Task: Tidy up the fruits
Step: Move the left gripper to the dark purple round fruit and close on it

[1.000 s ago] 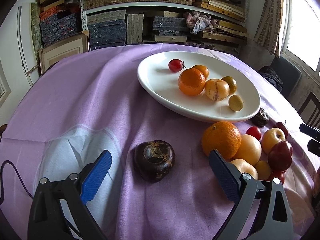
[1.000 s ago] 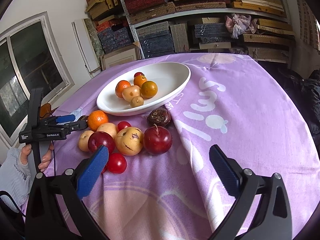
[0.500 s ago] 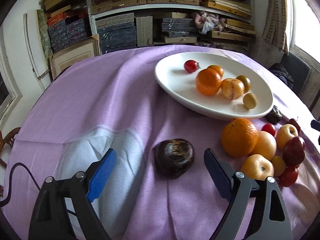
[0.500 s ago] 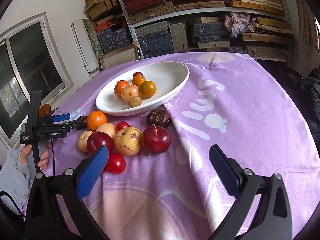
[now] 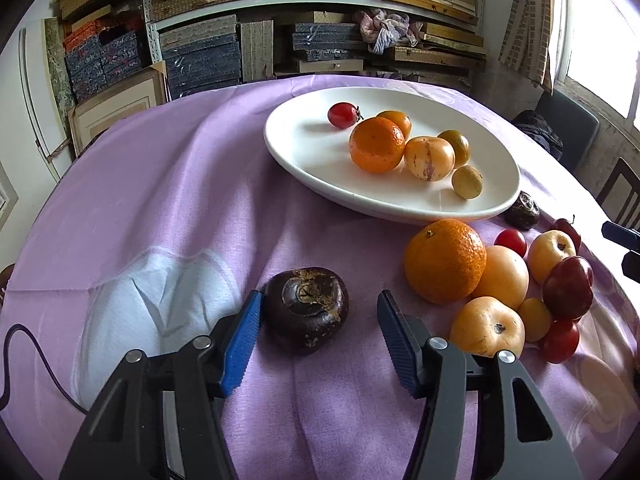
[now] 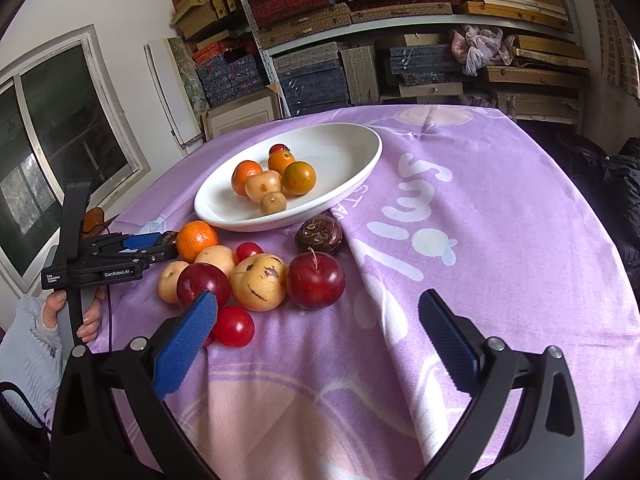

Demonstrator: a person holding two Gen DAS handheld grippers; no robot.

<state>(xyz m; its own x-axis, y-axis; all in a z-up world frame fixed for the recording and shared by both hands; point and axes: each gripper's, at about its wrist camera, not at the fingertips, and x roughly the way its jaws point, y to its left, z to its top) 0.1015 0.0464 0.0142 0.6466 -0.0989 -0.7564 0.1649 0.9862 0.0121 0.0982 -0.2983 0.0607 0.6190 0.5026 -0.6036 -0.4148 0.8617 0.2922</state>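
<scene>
A round, dark purple fruit [image 5: 306, 309] with a rough, scabby brown crown sits on the lilac cloth-covered surface [image 5: 168, 200], at 7 o'clock from the smooth white oval dish [image 5: 304, 148]. The left claw [image 5: 318, 334] has just been closing around it, left pad touching, right pad apart. The right claw [image 6: 318, 326] gapes wide, empty.

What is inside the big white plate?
The plate holds six fruits: a red tomato, two oranges, a speckled yellow fruit, a greenish-orange one and a small yellow one. Anything behind them is hidden.
</scene>
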